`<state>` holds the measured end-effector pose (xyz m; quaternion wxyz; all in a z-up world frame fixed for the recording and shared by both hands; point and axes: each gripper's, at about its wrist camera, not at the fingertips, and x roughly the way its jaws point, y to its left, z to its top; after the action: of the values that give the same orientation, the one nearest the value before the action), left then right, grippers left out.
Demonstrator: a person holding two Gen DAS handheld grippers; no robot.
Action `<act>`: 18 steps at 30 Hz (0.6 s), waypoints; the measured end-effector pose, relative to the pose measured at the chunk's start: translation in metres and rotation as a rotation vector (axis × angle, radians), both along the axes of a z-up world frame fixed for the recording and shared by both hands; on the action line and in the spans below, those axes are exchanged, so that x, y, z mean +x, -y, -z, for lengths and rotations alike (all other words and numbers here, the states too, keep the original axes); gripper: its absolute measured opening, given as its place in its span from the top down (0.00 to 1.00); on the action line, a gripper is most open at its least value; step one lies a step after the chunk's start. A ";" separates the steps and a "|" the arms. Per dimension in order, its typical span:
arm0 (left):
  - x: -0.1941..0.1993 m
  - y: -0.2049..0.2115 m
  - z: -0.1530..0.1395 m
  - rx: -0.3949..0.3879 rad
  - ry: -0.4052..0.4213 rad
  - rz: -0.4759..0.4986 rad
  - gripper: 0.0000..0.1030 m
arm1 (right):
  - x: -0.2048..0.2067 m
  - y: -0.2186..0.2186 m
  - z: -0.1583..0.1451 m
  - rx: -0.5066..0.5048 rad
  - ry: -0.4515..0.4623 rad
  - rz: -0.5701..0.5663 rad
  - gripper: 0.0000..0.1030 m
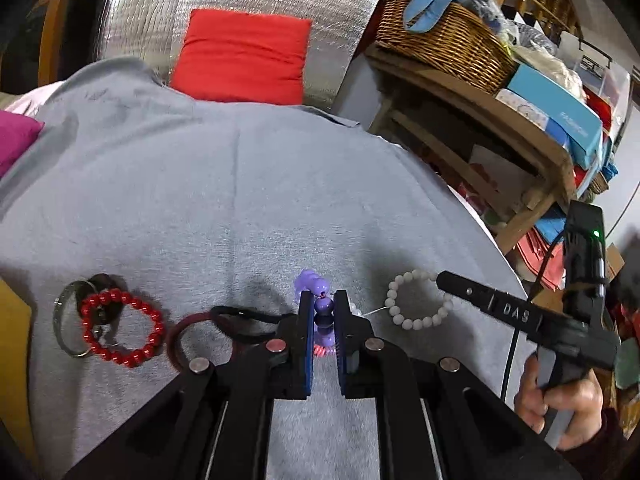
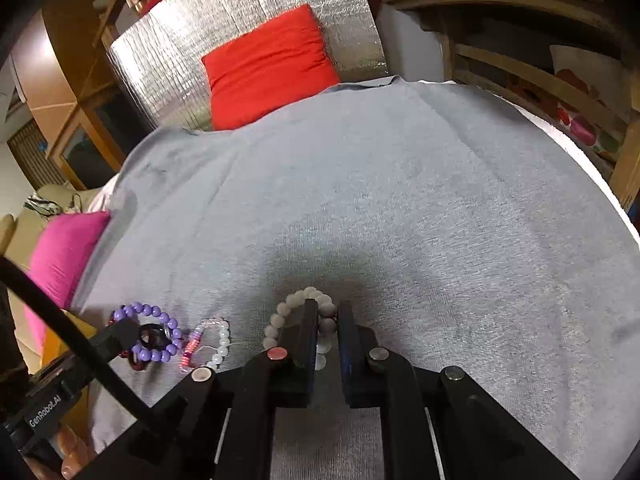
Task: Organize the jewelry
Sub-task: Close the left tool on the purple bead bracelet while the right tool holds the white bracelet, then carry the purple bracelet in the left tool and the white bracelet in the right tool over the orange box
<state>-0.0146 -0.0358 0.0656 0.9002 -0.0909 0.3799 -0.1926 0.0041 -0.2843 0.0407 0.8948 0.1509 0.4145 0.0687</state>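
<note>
My left gripper (image 1: 323, 312) is shut on a purple bead bracelet (image 1: 320, 289), which also shows in the right wrist view (image 2: 154, 334). My right gripper (image 2: 327, 322) is shut on a white bead bracelet (image 2: 288, 308), seen in the left wrist view (image 1: 416, 298) with the right gripper's finger (image 1: 480, 300) over it. A red bead bracelet (image 1: 122, 328) lies at the left beside a metal key ring (image 1: 66, 316). A dark red hair tie (image 1: 192, 340) and a black cord (image 1: 244, 322) lie between. A clear and pink bead piece (image 2: 208, 344) lies next to the purple bracelet.
Everything lies on a grey cloth (image 1: 248, 200). A red cushion (image 1: 244, 54) leans on silver foil at the back. A pink cushion (image 2: 64, 252) sits at the left edge. Wooden shelves with a wicker basket (image 1: 444, 36) and boxes stand at the right.
</note>
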 end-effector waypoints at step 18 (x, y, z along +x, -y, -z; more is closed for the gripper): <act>-0.040 -0.042 -0.039 -0.097 0.106 0.025 0.91 | -0.017 0.000 -0.027 0.216 0.081 -0.069 0.90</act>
<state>-0.0547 0.0059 0.1050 0.9110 -0.1193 0.3233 -0.2265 -0.0134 -0.2844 0.0672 0.8865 0.2290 0.3732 0.1496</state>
